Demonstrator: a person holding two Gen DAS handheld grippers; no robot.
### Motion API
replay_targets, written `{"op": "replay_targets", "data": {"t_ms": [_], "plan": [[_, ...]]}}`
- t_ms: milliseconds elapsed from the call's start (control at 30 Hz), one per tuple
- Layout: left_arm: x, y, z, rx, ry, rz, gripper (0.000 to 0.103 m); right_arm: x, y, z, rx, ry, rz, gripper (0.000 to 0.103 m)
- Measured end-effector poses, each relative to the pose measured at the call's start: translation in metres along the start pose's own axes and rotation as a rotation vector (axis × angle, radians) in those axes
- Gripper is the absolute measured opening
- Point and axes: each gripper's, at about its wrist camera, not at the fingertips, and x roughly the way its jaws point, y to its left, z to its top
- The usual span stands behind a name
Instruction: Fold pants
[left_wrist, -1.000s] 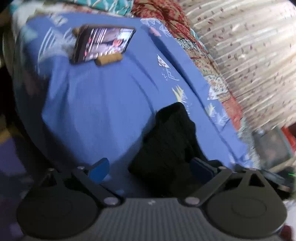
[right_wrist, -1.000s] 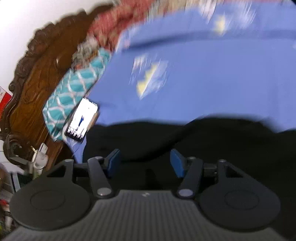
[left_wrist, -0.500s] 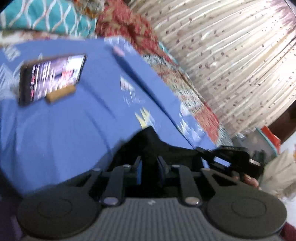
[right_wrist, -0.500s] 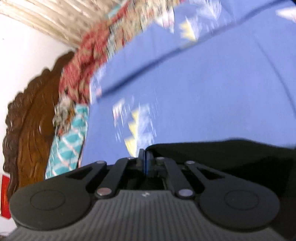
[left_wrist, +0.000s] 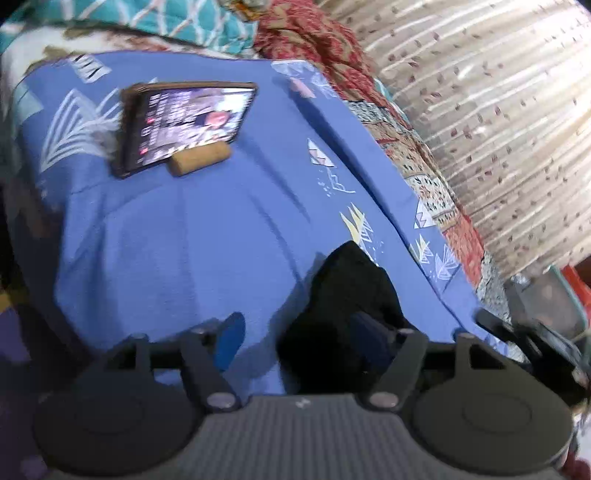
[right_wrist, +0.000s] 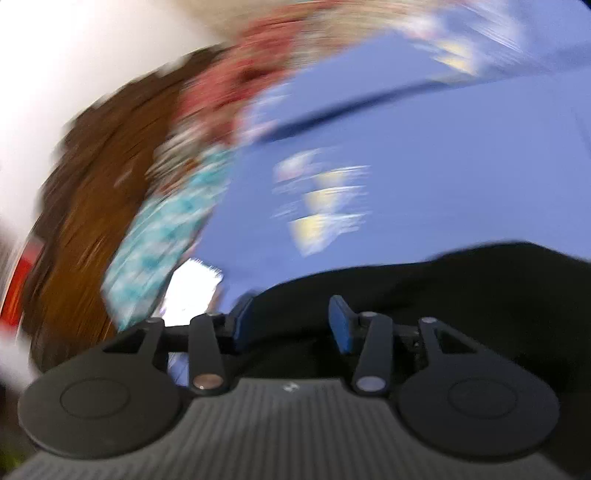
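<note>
- Both pairs of jaws are opening as I watch, and neither has a grip on anything.
- On my left gripper (left_wrist: 295, 338), the blue pads stand well apart near the bottom of the frame; a bunched end of the black pants (left_wrist: 347, 295) sits between them, closer to the right-hand pad, with no pad pressing on it.
- On my right gripper (right_wrist: 291, 323), the blue pads are parted at the lower middle of the frame, with the black cloth of the pants (right_wrist: 461, 291) lying under and between them; I see a gap at each pad.
- In the left wrist view the pants are a dark heap at lower centre-right, lying on a blue bedsheet (left_wrist: 192, 236) printed with white and yellow shapes.
- In the right wrist view, which is heavily blurred, the pants fill the lower right as a wide dark band across the sheet.
- A phone (left_wrist: 184, 122) with a lit screen leans on a small tan stand (left_wrist: 201, 158) at the upper left of the left view.
- A teal patterned cloth (left_wrist: 199, 22) and a red patterned cloth (left_wrist: 317, 37) lie along the top edge.
- A pale curtain (left_wrist: 491, 129) fills the upper right.
- A dark carved wooden headboard (right_wrist: 96, 192) shows at the left of the right view.
</note>
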Motion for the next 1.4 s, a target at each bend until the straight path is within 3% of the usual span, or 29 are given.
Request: {"op": "replay_targets", "data": {"t_ms": [100,233,267,300,333,367,467,567,733,800,867,933,967,1067,1233,1267,1300,1333,1367,1400], "plan": [[-0.001,0.009,-0.002,-0.032,0.017,0.01,0.07,0.004,0.045,-0.023,-0.242,0.092,0.094,0.08],[-0.003,0.011,-0.009,-0.036,0.025,0.018,0.07,0.036,0.089,-0.075,-0.555,0.219,0.065,0.079],[-0.004,0.009,-0.01,-0.032,0.029,0.017,0.07,0.052,0.094,-0.083,-0.591,0.248,0.04,0.067],[-0.005,0.009,-0.011,-0.025,0.032,0.019,0.07,0.064,0.094,-0.091,-0.608,0.284,0.014,0.029],[-0.006,0.007,-0.012,-0.017,0.034,0.021,0.07,0.075,0.09,-0.095,-0.613,0.309,-0.028,0.014],[-0.006,0.004,-0.012,-0.007,0.037,0.023,0.07,0.081,0.083,-0.091,-0.578,0.307,-0.072,0.011],[-0.006,-0.003,-0.012,0.028,0.044,0.016,0.079,0.065,0.057,-0.055,-0.318,0.189,-0.027,0.009],[0.003,-0.011,-0.014,0.054,0.071,-0.007,0.083,0.04,0.059,-0.031,-0.327,0.063,-0.041,0.009],[0.027,-0.018,-0.018,0.035,0.128,-0.023,0.088,0.029,0.09,-0.047,-0.626,-0.037,-0.115,0.01],[0.027,-0.017,-0.02,0.028,0.13,-0.041,0.089,0.044,0.088,-0.068,-0.731,0.031,-0.116,0.01],[0.023,-0.011,-0.021,0.009,0.123,-0.052,0.093,0.063,0.075,-0.088,-0.698,0.174,-0.044,0.01],[0.018,-0.005,-0.02,-0.019,0.114,-0.053,0.096,0.082,0.072,-0.112,-0.745,0.254,-0.054,0.014],[0.017,-0.002,-0.019,-0.032,0.112,-0.056,0.097,0.087,0.073,-0.121,-0.772,0.26,-0.071,0.016],[0.021,0.001,-0.015,-0.061,0.124,-0.064,0.101,0.085,0.077,-0.121,-0.763,0.268,-0.037,0.039],[0.045,-0.011,-0.01,-0.037,0.168,-0.083,0.103,0.071,0.076,-0.115,-0.74,0.255,-0.015,0.054],[0.052,-0.014,-0.01,-0.021,0.176,-0.076,0.101,0.07,0.077,-0.115,-0.737,0.248,-0.015,0.065],[0.057,-0.016,-0.01,-0.005,0.176,-0.064,0.089,0.071,0.078,-0.117,-0.748,0.242,-0.027,0.073],[0.061,-0.02,-0.011,0.019,0.174,-0.054,0.067,0.074,0.078,-0.122,-0.775,0.237,-0.049,0.073],[0.064,-0.025,-0.012,0.043,0.185,-0.044,0.039,0.078,0.078,-0.127,-0.81,0.24,-0.079,0.07],[0.065,-0.03,-0.01,0.062,0.185,-0.036,0.034,0.083,0.078,-0.131,-0.839,0.25,-0.108,0.054]]}}
